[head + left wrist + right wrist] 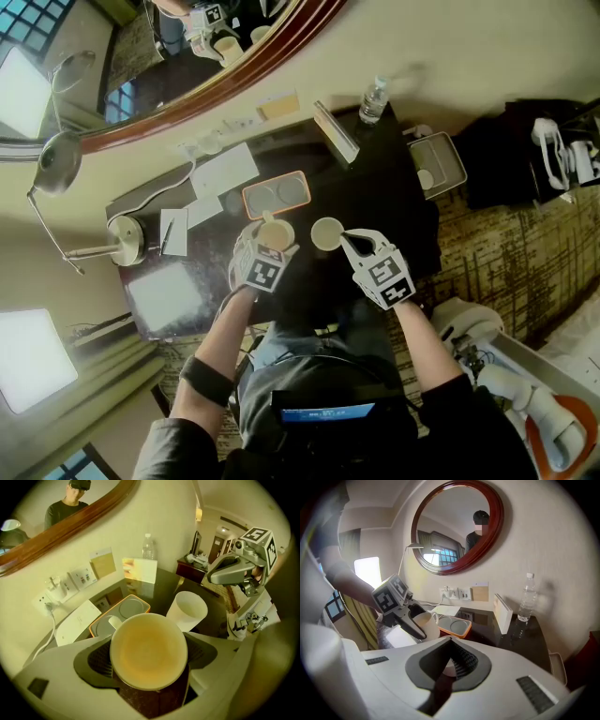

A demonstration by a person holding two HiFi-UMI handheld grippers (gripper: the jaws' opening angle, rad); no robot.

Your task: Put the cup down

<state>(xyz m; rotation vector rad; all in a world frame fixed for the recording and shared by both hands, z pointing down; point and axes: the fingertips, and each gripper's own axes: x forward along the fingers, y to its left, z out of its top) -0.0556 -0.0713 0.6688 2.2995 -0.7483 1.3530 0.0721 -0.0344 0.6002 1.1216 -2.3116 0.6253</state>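
While the left gripper (149, 657) clamps the handled cup (149, 646) | orange-rimmed tray (139, 600) lies just beyond it | right gripper (449, 645) closed.

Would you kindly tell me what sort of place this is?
Probably a hotel room: a dark desk beneath a round wood-framed mirror, with an orange-rimmed tray and a water bottle.

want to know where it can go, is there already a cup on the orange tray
No, the head view shows both round recesses of the orange tray bare.
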